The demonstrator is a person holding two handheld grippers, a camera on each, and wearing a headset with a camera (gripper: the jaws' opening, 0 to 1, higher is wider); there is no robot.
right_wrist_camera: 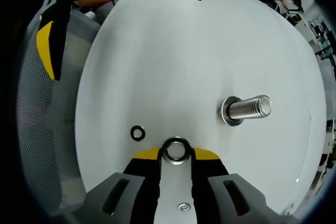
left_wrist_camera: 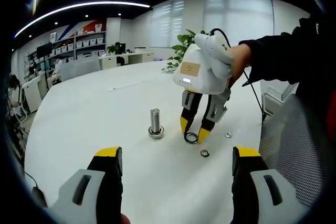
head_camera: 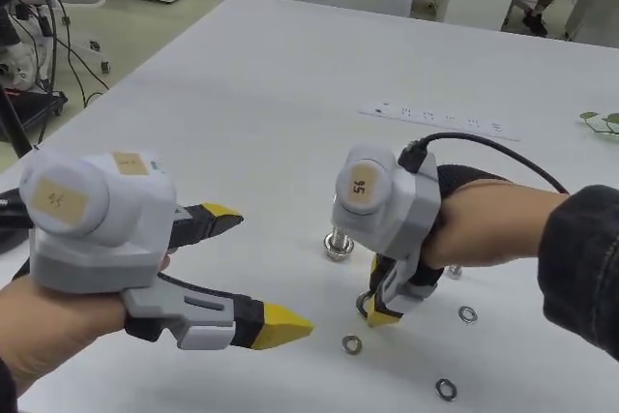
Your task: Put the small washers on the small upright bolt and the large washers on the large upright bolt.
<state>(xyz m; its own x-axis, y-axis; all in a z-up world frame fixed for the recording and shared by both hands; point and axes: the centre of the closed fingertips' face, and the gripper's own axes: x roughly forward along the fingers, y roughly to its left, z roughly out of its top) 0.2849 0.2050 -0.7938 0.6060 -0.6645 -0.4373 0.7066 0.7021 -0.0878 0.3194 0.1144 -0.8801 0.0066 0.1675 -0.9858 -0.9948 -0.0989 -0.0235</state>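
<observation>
An upright steel bolt (head_camera: 338, 242) (left_wrist_camera: 155, 123) (right_wrist_camera: 247, 109) stands on the white table with a washer ring around its foot. Just beside it, my right gripper (head_camera: 380, 312) (left_wrist_camera: 191, 131) (right_wrist_camera: 176, 155) points down at the table, shut on a large washer (right_wrist_camera: 176, 149) (left_wrist_camera: 191, 138) that sits between its yellow tips. A smaller washer (right_wrist_camera: 138, 132) (head_camera: 352, 343) (left_wrist_camera: 205, 153) lies flat close by. My left gripper (head_camera: 253, 270) (left_wrist_camera: 177, 156) hovers open and holds nothing, well to the left of the bolt, its jaws spread wide.
Loose washers (head_camera: 467, 314) (head_camera: 446, 389) lie near the table's (head_camera: 290, 94) front right. A white power strip (head_camera: 435, 121) lies farther back. A black cable (head_camera: 493, 150) trails from the right gripper. Office desks and shelves stand beyond the table.
</observation>
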